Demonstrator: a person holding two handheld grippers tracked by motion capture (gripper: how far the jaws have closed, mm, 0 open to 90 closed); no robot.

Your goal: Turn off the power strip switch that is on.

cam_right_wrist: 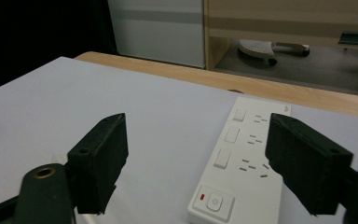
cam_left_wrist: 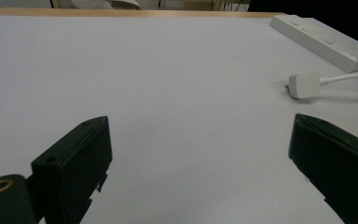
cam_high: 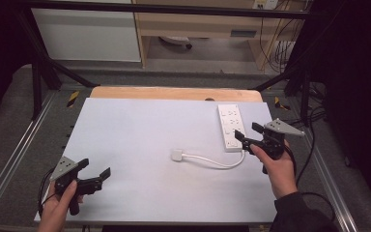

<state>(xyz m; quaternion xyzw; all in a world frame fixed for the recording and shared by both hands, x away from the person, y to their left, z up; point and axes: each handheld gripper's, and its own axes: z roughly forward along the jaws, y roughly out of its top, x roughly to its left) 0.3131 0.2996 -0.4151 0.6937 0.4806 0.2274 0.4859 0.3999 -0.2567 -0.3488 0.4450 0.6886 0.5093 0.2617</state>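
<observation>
A white power strip [cam_high: 231, 126] lies on the right side of the white table top [cam_high: 140, 140], with its cable [cam_high: 212, 162] curling left to a white plug [cam_high: 177, 155]. My right gripper [cam_high: 248, 131] hovers just above the strip's near end, open, with nothing between its jaws. In the right gripper view the strip [cam_right_wrist: 242, 163], with its switches and a red-marked button, lies below and beyond that gripper [cam_right_wrist: 198, 140]. My left gripper [cam_high: 96, 167] is held open over the table's front left. Past my left gripper [cam_left_wrist: 200, 154] in its own view lie the plug [cam_left_wrist: 304, 85] and the strip [cam_left_wrist: 321, 41].
A wooden edge [cam_high: 174, 93] runs along the table's far side. Metal frame rails [cam_high: 14, 154] border both sides. Beyond stand a white cabinet [cam_high: 87, 34] and a wooden shelf unit [cam_high: 198, 24], with cables hanging at the back right.
</observation>
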